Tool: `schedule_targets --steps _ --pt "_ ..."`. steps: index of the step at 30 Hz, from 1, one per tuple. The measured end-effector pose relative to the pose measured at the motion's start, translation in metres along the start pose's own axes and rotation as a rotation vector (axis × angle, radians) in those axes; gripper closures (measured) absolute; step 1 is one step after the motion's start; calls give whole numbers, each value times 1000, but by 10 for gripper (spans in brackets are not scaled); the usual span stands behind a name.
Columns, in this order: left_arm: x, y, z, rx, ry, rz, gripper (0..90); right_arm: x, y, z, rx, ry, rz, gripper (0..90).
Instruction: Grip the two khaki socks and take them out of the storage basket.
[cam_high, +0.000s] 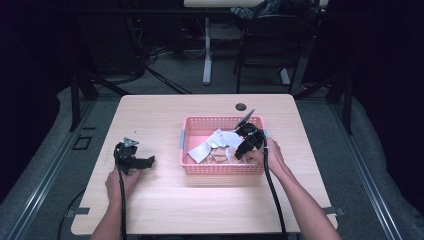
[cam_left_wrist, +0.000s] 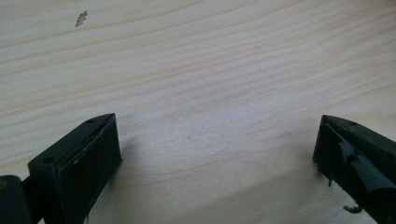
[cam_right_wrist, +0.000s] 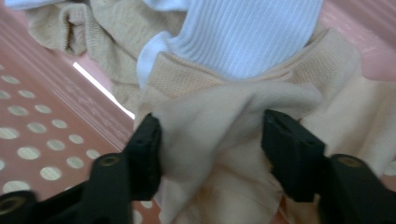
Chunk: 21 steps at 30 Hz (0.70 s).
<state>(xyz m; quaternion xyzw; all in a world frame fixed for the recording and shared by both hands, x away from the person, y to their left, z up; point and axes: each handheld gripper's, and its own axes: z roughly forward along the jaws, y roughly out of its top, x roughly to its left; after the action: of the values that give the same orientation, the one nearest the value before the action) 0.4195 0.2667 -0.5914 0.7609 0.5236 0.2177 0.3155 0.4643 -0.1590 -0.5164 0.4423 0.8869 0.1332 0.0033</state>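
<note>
step: picking a sock out of the pink basket (cam_high: 190, 145) near the counter's (cam_high: 160, 210) right edge | right tongs (cam_right_wrist: 212, 144) pinch a fold of the beige sock (cam_right_wrist: 224, 116) under a white sock (cam_right_wrist: 252, 32) | left tongs (cam_left_wrist: 215, 154) gape empty near the left edge | next: I judge a straight lift, checking the white sock stays behind.

Light falls from overhead onto the table (cam_high: 165, 200), leaving the room around it dim and the corners of the high view nearly black. That view is soft and grainy. The left gripper view is evenly lit, with faint shadows; the right gripper view's close cloth (cam_right_wrist: 224, 121) blurs softly.
</note>
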Motion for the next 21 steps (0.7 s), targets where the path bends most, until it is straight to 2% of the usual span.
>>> schedule_targets --steps 1,3,5,7,8,10,11,13,17,21 --pt "0 0 0 0 0 0 4 1 -1 1 -27 7 17 520" --pt "0 0 0 0 0 0 4 1 -1 -1 -17 18 3 606" --pt "0 0 0 0 0 0 4 2 -2 -3 -37 20 4 683" --pt "0 0 0 0 0 0 4 1 -2 -5 -28 18 -10 712" --pt "0 0 0 0 0 0 4 1 -3 -8 -50 21 -14 768" --pt "0 0 0 0 0 0 4 2 -4 -11 -81 34 -5 798" --pt "0 0 0 0 0 0 4 2 -4 -13 -79 19 -19 807" --pt "0 0 0 0 0 0 4 3 -5 -17 -88 19 -29 818" --pt "0 0 0 0 0 0 4 4 -5 -23 -109 29 -20 828" --pt "0 0 0 0 0 0 4 5 -3 -39 -153 27 -39 832"
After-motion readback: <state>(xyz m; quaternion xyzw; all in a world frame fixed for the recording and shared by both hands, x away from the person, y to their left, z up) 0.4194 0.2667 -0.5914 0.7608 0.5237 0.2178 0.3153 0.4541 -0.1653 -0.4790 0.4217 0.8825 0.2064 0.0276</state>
